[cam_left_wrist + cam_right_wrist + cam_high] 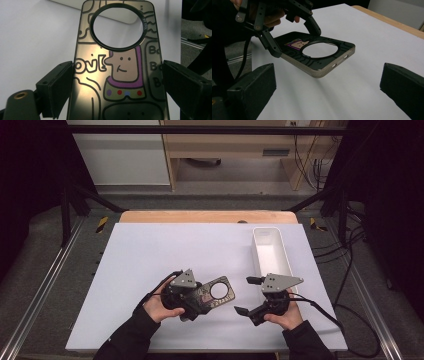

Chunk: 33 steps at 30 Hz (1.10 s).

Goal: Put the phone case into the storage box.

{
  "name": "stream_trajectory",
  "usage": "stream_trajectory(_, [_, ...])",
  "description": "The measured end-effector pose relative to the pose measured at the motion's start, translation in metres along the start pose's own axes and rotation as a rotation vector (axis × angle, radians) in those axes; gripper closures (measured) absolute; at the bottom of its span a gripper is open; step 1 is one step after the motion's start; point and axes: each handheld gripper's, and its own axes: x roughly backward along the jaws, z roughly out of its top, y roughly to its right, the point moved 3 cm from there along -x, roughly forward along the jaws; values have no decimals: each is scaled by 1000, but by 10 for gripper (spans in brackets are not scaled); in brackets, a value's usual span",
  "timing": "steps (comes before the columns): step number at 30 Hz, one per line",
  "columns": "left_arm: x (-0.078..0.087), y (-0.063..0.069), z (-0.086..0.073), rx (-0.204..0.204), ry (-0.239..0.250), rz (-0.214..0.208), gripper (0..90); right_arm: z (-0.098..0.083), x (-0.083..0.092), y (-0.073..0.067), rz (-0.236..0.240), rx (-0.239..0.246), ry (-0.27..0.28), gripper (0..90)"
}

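A dark phone case [218, 292] with cartoon drawings and a large round camera hole is held just above the white table sheet [150, 255]. My left gripper [202, 300] is shut on it across its width, and in the left gripper view both pads press the long edges of the case [117, 100]. In the right gripper view the case [322, 62] hangs tilted, its holed end towards me, with the left gripper [295, 41] behind it. My right gripper [243, 295] stands open a little to the right of the case, with nothing between its jaws.
A long white tray [256, 252] stands empty at the right of the sheet, just beyond the right gripper. The table's wooden edge [207, 216] runs along the back. Black frame posts and cables flank the table.
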Motion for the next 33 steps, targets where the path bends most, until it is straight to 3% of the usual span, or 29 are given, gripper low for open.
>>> stream_trajectory(16, [0, 7, 5, -23, 5, -42, 116, 1, -13, -5, 40, 20, -27, 18])
stream_trajectory(33, [-3, 17, 6, -94, -14, -113, 116, -4, -22, -9, 112, 39, -65, 28])
